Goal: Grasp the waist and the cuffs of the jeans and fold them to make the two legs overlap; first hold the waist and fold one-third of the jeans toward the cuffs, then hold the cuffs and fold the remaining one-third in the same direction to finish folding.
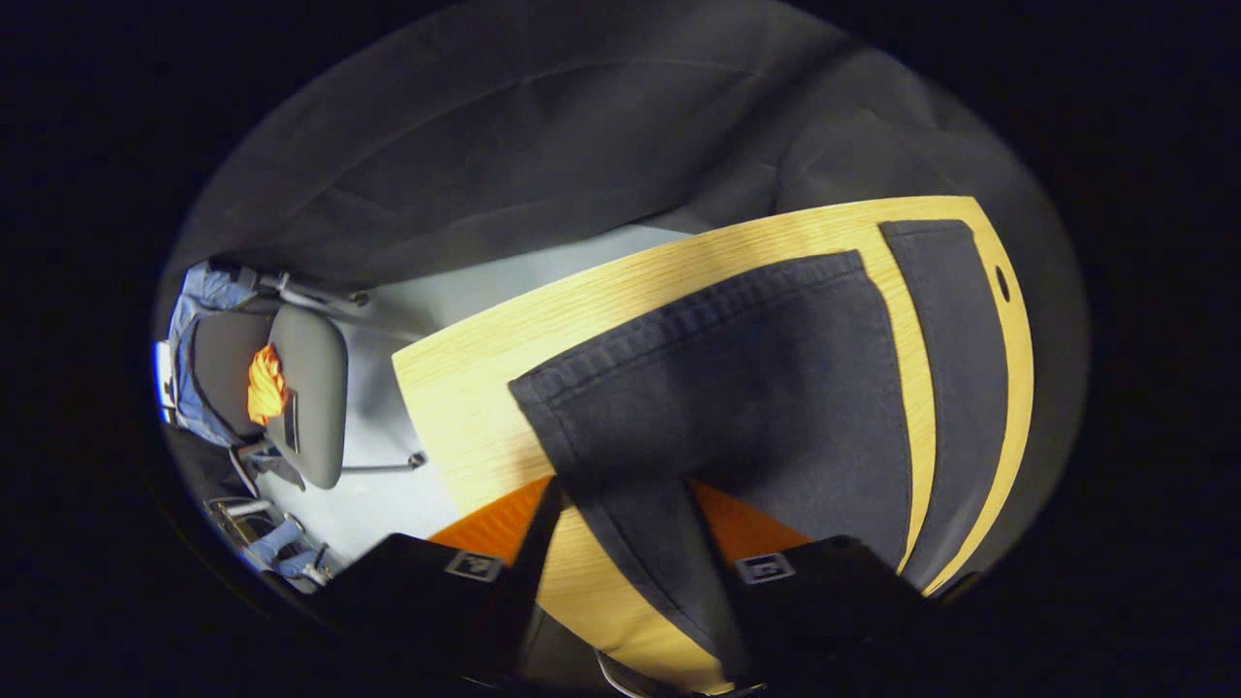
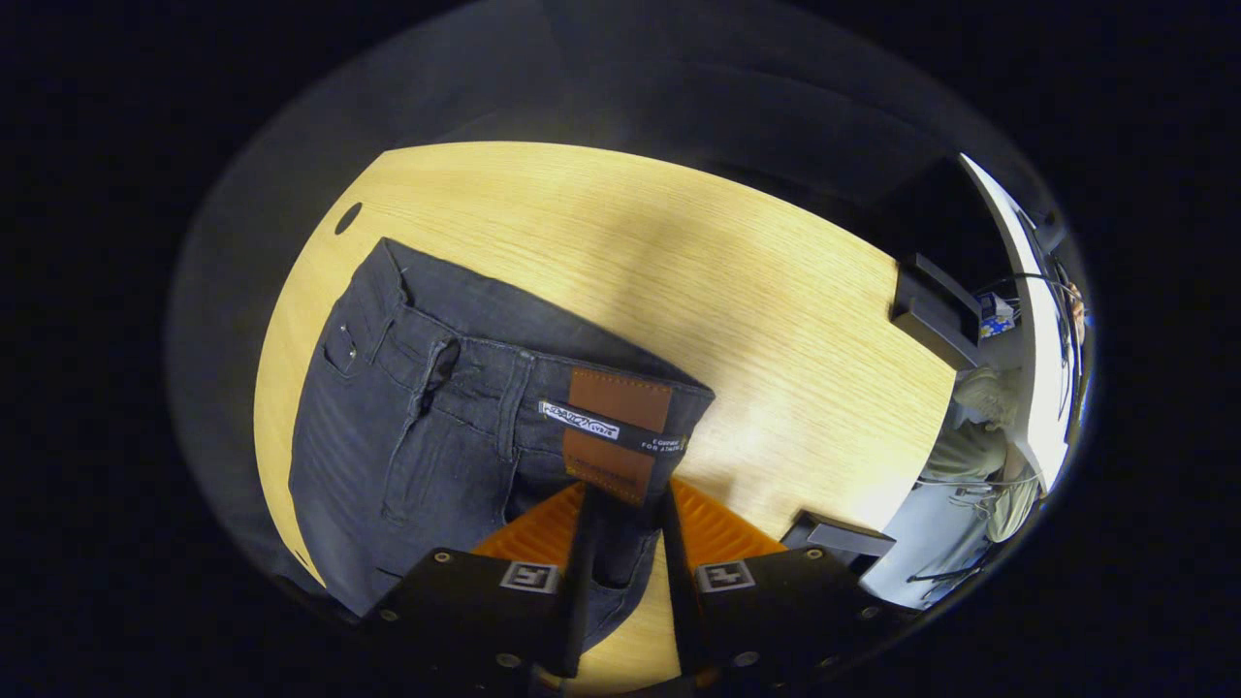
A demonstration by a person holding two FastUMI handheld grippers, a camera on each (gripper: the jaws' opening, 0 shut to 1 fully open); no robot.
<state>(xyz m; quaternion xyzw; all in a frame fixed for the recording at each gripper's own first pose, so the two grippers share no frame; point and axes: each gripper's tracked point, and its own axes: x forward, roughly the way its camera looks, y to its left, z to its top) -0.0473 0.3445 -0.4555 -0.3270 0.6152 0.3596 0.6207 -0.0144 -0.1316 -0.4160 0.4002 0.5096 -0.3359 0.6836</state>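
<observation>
Dark jeans (image 1: 756,388) lie on a pale wooden table (image 1: 485,388). In the left gripper view the near leg's hemmed cuff runs across the middle, and the other leg (image 1: 945,388) lies apart at the right. My left gripper (image 1: 623,504) is shut on a lifted fold of the near leg by the cuff. In the right gripper view the jeans' waist (image 2: 456,388) faces me, with a brown leather patch (image 2: 616,427) on the band. My right gripper (image 2: 625,523) is shut on the waistband just below that patch.
A grey chair (image 1: 305,397) with blue cloth behind it stands on the floor left of the table. The tabletop has a cable hole (image 2: 347,217) near its far edge. Black boxes (image 2: 931,310) sit at the table's right end, with a person in pale clothes (image 2: 979,436) beyond.
</observation>
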